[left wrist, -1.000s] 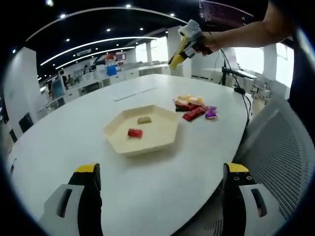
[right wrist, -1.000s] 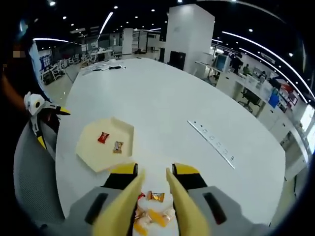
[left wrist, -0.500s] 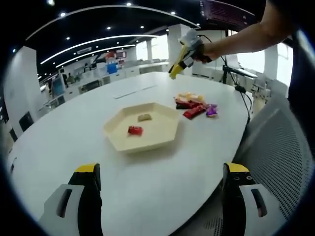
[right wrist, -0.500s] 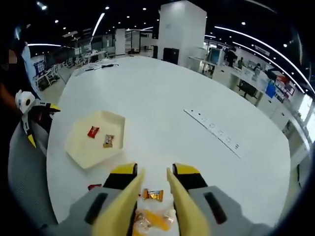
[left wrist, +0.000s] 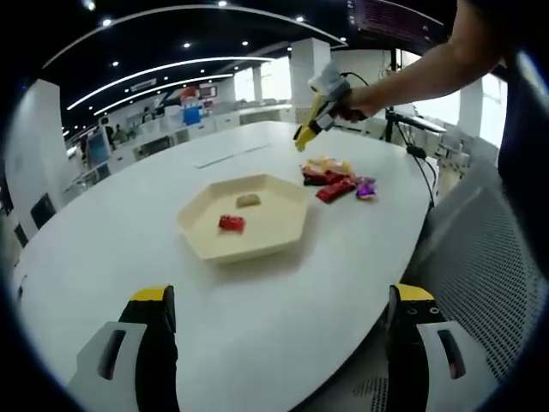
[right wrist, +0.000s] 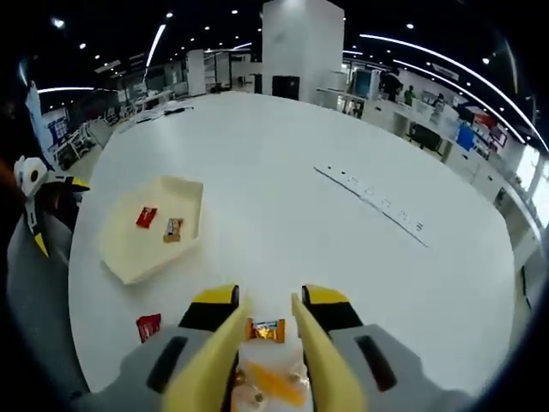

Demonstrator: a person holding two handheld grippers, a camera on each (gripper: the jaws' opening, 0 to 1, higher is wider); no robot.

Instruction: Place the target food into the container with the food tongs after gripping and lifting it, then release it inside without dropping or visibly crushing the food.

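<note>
Your right tool (right wrist: 268, 343) spread, straddling orange sweet (right wrist: 266, 330) near bench (right wrist: 283, 206) edge, lined for pinch. Left tool (left wrist: 279, 343) spread, idle; tray (left wrist: 244, 225) waits mid-bench.

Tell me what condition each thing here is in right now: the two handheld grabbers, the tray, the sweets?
Left gripper: jaws wide apart, holding nothing.
Right gripper: jaws open, hanging above the candy pile, an orange candy between the tips, not clamped.
Tray: flat on the table, holding a red candy and a tan candy.
Candy pile: loose on the table, outside the tray.
</note>
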